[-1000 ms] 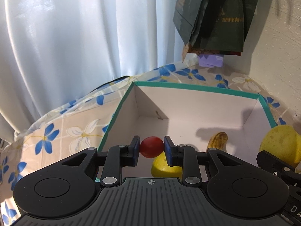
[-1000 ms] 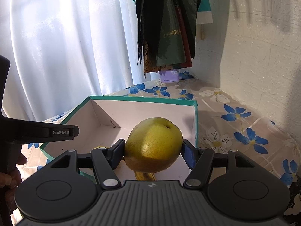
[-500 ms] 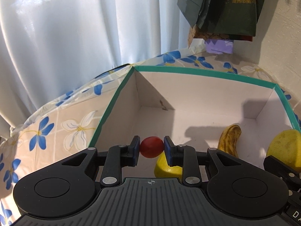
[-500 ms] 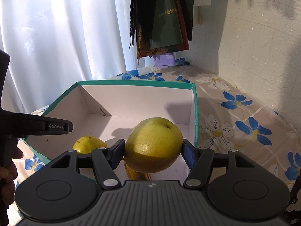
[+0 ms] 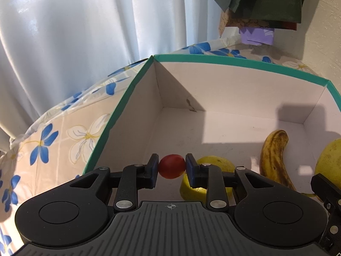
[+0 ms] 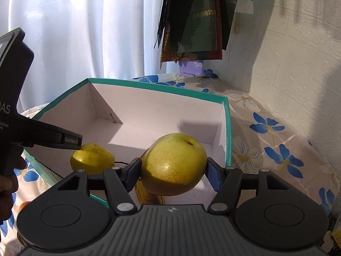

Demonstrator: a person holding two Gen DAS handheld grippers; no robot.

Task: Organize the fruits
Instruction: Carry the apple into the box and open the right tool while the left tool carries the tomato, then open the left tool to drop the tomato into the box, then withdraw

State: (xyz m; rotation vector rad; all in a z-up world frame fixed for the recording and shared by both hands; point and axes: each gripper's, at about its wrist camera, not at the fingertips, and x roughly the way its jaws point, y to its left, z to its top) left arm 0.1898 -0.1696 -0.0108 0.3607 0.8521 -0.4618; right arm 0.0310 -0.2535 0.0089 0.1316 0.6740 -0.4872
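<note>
Above the open white box with a teal rim (image 5: pixel 136 83), two hand-held grippers each carry a fruit. Left wrist view: the left gripper (image 5: pixel 171 169) has its jaws drawn nearly together, the blue pads pressing on either side of a small red fruit (image 5: pixel 171 166), which hangs clear of the box floor. Below and just right of it, on the floor of the box, lies a yellow pear (image 5: pixel 211 170), partly hidden behind the right finger. Further right, a brown-spotted banana (image 5: pixel 275 160) lies on the floor near the right wall, its tip pointing toward the far wall. At the right edge of this view a second yellow pear shows in part, together with a black part of the other gripper.

Right wrist view: the right gripper (image 6: pixel 173 171) stands about half open, its pads bearing on the two sides of a large yellow pear (image 6: pixel 173 163), the dimple of the fruit turned up and to the right. The pear is held over the near right part of the box (image 6: pixel 226 128). Beneath it a part of the banana (image 6: pixel 149 194) is visible. To the left, the resting pear (image 6: pixel 91 157) sits on the box floor, with the black finger of the left gripper just above it. A person's hand (image 6: pixel 8 179) shows in part at the left edge.

The box stands on a cloth printed with blue and white flowers (image 6: pixel 272 149). White curtains (image 5: pixel 85 32) hang behind; dark bags (image 6: pixel 200 21) hang against a pale brick-patterned wall (image 6: pixel 298 53).
</note>
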